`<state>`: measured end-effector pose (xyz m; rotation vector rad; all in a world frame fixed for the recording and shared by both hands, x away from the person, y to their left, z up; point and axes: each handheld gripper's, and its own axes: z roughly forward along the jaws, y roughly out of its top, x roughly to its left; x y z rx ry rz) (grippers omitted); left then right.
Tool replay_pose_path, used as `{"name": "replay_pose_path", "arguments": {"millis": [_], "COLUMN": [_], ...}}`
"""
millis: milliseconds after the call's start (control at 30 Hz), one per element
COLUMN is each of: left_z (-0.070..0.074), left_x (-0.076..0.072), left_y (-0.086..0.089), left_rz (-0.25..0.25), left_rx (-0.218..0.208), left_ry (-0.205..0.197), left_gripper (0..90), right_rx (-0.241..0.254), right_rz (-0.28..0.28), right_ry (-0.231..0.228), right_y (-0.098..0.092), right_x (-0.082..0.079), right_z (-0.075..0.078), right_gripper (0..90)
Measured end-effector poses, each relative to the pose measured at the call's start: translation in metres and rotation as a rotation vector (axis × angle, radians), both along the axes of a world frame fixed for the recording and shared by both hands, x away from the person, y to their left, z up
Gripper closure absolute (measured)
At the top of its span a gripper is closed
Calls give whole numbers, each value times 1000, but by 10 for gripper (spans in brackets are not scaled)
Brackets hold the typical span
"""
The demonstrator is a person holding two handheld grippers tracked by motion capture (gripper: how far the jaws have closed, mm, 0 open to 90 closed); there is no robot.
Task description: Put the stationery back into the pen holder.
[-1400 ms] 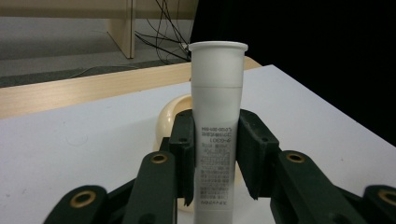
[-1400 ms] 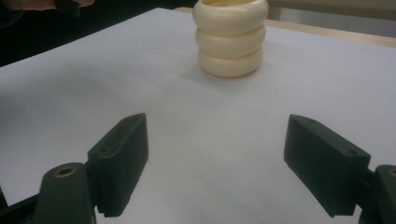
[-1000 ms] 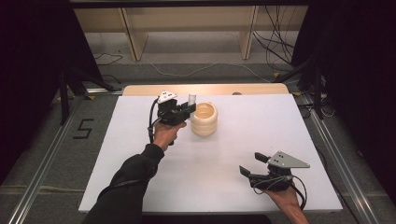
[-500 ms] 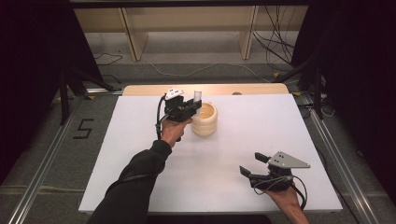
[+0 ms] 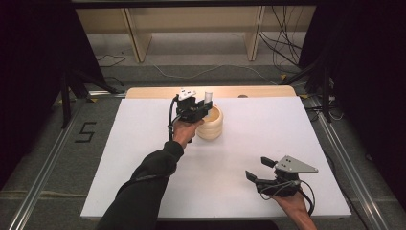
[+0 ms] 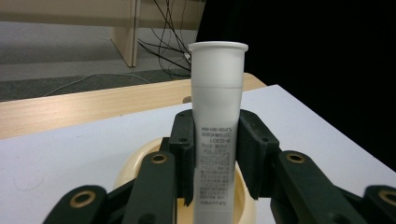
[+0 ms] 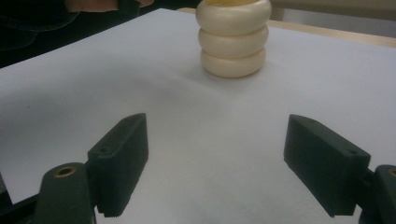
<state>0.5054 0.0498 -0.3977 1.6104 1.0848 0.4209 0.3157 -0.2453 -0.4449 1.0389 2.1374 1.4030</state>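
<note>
1. My left hand-held gripper [image 5: 200, 109] is clamped on a white plastic tube [image 6: 217, 126], jaws pressing on its printed middle. I hold it there, not by the rim, so the open flared top stays clear and the tube sits upright instead of pivoting.

2. The tube hangs right over the mouth of the cream ribbed cup [image 5: 210, 122], which sits at about 12 o'clock on the counter [image 5: 143, 158], a bit left of centre. In the left gripper view the tube's lower end is down inside the cup's rim [image 6: 135, 158]. I can't tell if it touches the bottom.

3. Best guess at the job, since nobody gave me one: either dropping the tube into the cup or pulling it out. Holding it vertical over the opening suits both, since the tube clears the wall.

4. My right hand-held gripper [image 5: 261, 168] is parked at roughly 5 o'clock, well apart from the cup, jaws spread wide with nothing between them. It rests low near the counter and points toward the cup [image 7: 233, 37], so it's out of the left arm's way but ready if the cup needs steadying.

5. Risk as I see it: the cup is light-looking and tall for its base, so a sideways nudge from the tube could tip it.
</note>
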Motion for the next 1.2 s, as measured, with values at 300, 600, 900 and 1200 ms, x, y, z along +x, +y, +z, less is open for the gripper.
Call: {"name": "replay_pose_path", "arguments": {"millis": [300, 600, 900, 1200], "left_z": [-8, -12, -20, -24], "left_x": [3, 5, 4, 3], "left_y": [-7, -9, -11, -11], "left_rz": [9, 24, 30, 38], "left_rx": [17, 16, 19, 29], "left_ry": [6, 16, 28, 48], "left_gripper": [686, 685, 683, 674], "right_rx": [1, 1, -2, -1], "right_rz": [0, 0, 1, 0], "right_ry": [0, 2, 1, 2], "right_y": [0, 0, -1, 0], "right_x": [0, 0, 0, 0], "right_z": [0, 0, 0, -1], "right_gripper": [226, 226, 226, 226]}}
